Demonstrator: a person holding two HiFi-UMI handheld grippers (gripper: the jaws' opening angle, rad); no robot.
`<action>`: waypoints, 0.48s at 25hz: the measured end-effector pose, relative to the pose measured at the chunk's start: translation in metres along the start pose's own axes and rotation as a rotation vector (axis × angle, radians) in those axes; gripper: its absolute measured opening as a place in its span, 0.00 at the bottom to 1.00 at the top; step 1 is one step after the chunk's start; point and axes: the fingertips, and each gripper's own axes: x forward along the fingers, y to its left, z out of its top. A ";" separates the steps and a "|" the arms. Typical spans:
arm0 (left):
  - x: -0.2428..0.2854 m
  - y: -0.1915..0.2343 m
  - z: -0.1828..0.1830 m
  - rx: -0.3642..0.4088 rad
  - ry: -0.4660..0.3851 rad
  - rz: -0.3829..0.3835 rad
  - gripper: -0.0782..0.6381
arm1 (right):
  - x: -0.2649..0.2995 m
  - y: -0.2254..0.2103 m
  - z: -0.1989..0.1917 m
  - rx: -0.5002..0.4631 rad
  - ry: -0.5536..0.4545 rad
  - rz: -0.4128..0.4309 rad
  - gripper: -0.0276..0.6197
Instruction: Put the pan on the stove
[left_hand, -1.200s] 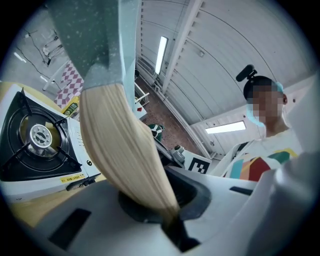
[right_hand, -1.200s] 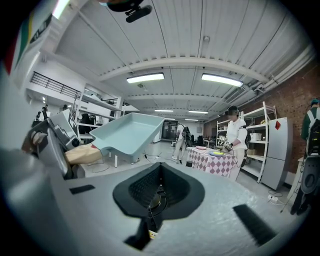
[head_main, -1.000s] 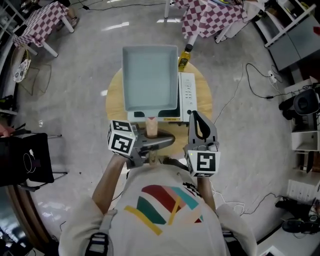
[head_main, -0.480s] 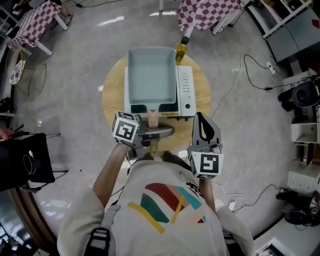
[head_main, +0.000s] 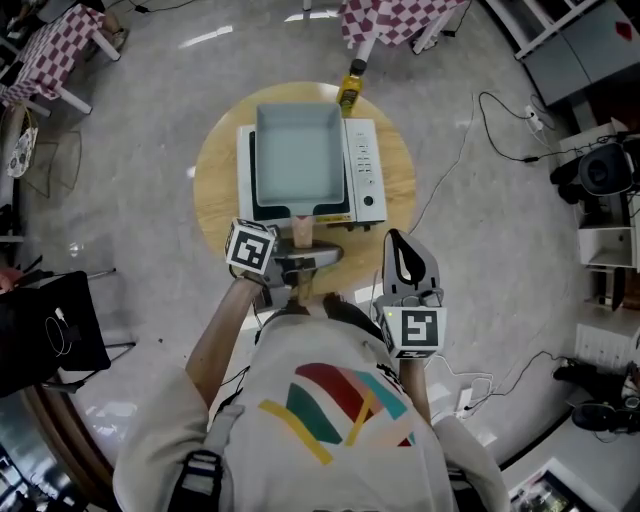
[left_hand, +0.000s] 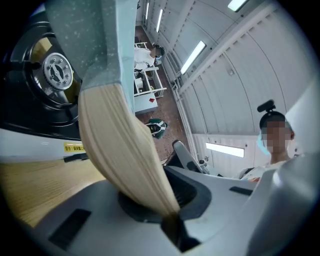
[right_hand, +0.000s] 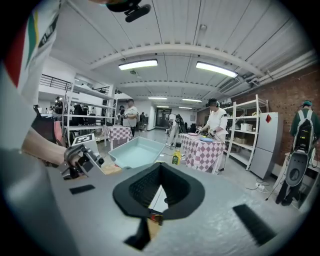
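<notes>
Two grippers in view, both on the near side of the round wooden table (head_main: 218, 190).

Left gripper (head_main: 303, 260): my left gripper view shows the jaws drawn tight on the near end of the pale wooden handle (left_hand: 120, 145), which runs up and away from the jaws to the pan wall. The grip is firm, with no gap showing beside the wood.

Pan (head_main: 298, 158): square, light grey-blue and empty inside. From the head view it lies over the black top of the stove (head_main: 365, 175), covering most of it, with its handle pointing toward the near edge of the table. The white control strip of the stove is uncovered on the right. In the left gripper view a round metal burner ring (left_hand: 58, 74) shows on the black top just below and left of the pan wall. I cannot tell whether the pan base is touching the stove top or is a little above it.

Right gripper (head_main: 400, 245): it is held near my body, to the right of the handle and clear of the table edge. Its jaws are closed tip to tip with nothing between them.

A yellow bottle (head_main: 349, 88) stands at the far edge of the table, just beyond the stove. Checked tablecloths (head_main: 395, 20) are farther off.
</notes>
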 end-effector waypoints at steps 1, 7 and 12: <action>0.000 0.002 0.000 -0.007 -0.002 0.001 0.12 | -0.001 0.000 0.000 -0.002 -0.001 -0.001 0.04; -0.005 0.022 0.001 -0.048 -0.019 -0.009 0.12 | -0.001 -0.001 0.001 -0.007 0.000 -0.005 0.04; -0.009 0.037 -0.008 -0.131 -0.021 0.011 0.12 | -0.003 0.001 -0.004 -0.011 0.009 -0.001 0.04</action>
